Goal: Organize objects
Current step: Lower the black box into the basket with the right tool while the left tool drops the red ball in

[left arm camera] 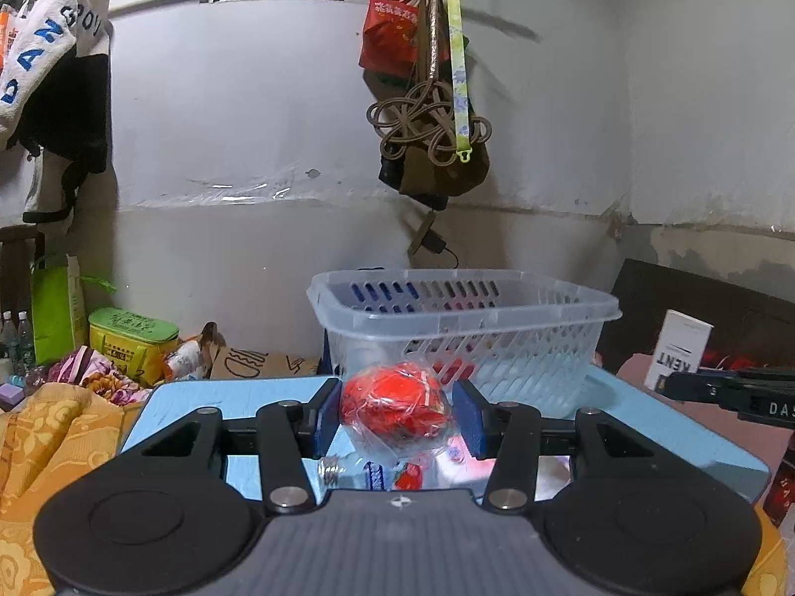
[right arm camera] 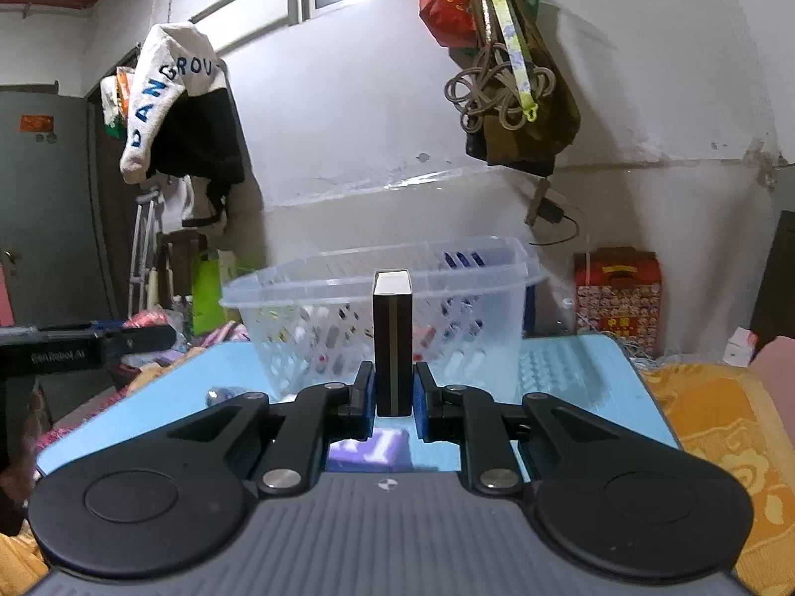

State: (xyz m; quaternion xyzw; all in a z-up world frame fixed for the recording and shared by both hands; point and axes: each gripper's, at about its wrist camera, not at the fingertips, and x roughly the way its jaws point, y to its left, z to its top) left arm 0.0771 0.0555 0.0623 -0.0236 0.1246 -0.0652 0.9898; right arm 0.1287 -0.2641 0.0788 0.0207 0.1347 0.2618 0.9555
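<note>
My left gripper [left arm camera: 396, 412] is shut on a red object wrapped in clear plastic [left arm camera: 397, 405], held above the light blue table [left arm camera: 238, 397]. A clear plastic basket [left arm camera: 462, 298] stands just beyond it and holds several small items. My right gripper [right arm camera: 393, 397] is shut on a tall dark box with a white top [right arm camera: 392, 342], held upright in front of the same basket [right arm camera: 308, 293]. That box [left arm camera: 678, 347] and the right gripper show at the right of the left wrist view. A purple packet [right arm camera: 372, 449] lies on the table below the right gripper.
Several packets [left arm camera: 397, 472] lie on the table under the left gripper. Orange bedding [left arm camera: 54, 427] lies left, with a yellow-green box [left arm camera: 131, 342] behind. Bags [right arm camera: 516, 114] and a jacket [right arm camera: 184, 114] hang on the wall. A red gift box [right arm camera: 618, 293] stands at right.
</note>
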